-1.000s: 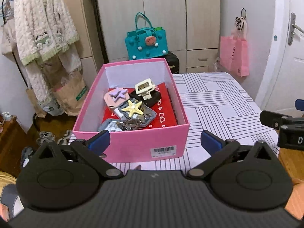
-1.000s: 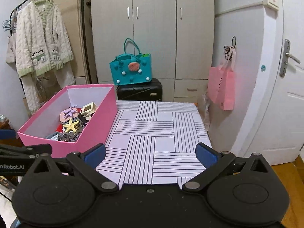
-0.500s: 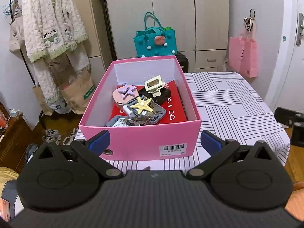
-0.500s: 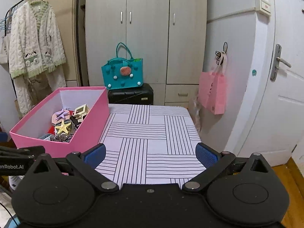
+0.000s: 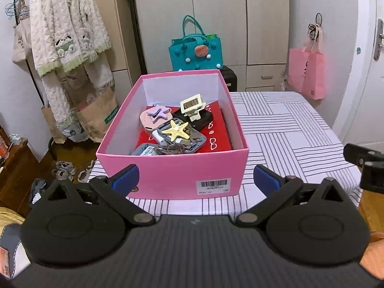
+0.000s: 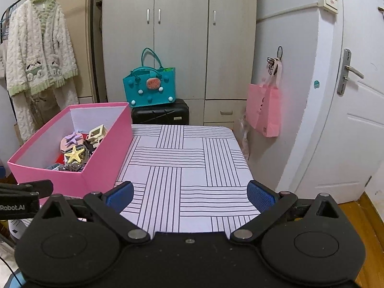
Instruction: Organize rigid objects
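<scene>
A pink box (image 5: 172, 175) stands on the left part of the striped table (image 5: 283, 129). It holds a yellow starfish clip (image 5: 174, 129), a cream square clip (image 5: 193, 105), a purple star clip (image 5: 157, 111), keys and a red booklet. The box also shows in the right wrist view (image 6: 100, 165). My left gripper (image 5: 195, 180) is open and empty, just in front of the box's near wall. My right gripper (image 6: 189, 195) is open and empty, above the table's near edge (image 6: 189, 228), to the right of the box.
A teal bag (image 6: 150, 84) sits on a black suitcase (image 6: 159, 115) behind the table. A pink bag (image 6: 265, 108) hangs on the wall at right. A robe (image 5: 64, 33) hangs at left. A white door (image 6: 345, 129) is at far right.
Both grippers have drawn back and risen a little, so the box and table sit lower and farther in view. Both stay open and empty.
</scene>
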{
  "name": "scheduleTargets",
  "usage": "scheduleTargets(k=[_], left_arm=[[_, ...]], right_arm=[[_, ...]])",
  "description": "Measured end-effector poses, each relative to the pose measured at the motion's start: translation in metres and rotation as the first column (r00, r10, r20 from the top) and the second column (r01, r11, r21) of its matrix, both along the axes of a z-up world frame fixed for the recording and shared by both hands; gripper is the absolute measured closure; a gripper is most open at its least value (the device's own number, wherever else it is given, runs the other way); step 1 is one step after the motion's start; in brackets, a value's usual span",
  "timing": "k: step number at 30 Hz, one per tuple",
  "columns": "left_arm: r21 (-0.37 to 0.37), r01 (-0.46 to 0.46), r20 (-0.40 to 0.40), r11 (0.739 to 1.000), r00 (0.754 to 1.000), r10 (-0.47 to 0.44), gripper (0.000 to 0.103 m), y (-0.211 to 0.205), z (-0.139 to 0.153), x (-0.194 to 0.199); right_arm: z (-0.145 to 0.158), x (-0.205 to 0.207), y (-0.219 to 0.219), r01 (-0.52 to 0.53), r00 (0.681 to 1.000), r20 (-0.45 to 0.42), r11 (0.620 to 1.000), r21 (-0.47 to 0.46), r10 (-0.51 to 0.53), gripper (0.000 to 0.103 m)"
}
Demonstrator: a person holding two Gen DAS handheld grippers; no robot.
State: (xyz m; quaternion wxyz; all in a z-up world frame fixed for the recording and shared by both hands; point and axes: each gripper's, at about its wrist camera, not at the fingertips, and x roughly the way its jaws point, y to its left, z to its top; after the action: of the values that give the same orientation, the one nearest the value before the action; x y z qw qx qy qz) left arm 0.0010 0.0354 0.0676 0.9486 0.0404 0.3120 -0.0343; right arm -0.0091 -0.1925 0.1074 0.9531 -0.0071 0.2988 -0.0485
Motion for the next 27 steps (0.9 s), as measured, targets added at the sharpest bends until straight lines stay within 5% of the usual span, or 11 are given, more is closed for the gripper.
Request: scheduleTargets(k=[10,27], left_arm=[[0.0,-0.009,-0.006,1.0,1.0,0.009,0.0,0.0,-0.004,-0.004],[0.016,-0.021,-0.015,1.0,1.0,0.022,0.0,-0.002,-0.01,-0.003]], right_arm=[[-0.006,-0.003,0.001,0.028,1.0,0.014,0.998,-0.063,-0.027,0.001],[-0.01,-0.001,0.002,-0.001,1.0,0.002,1.0,-0.013,0.001,0.001]])
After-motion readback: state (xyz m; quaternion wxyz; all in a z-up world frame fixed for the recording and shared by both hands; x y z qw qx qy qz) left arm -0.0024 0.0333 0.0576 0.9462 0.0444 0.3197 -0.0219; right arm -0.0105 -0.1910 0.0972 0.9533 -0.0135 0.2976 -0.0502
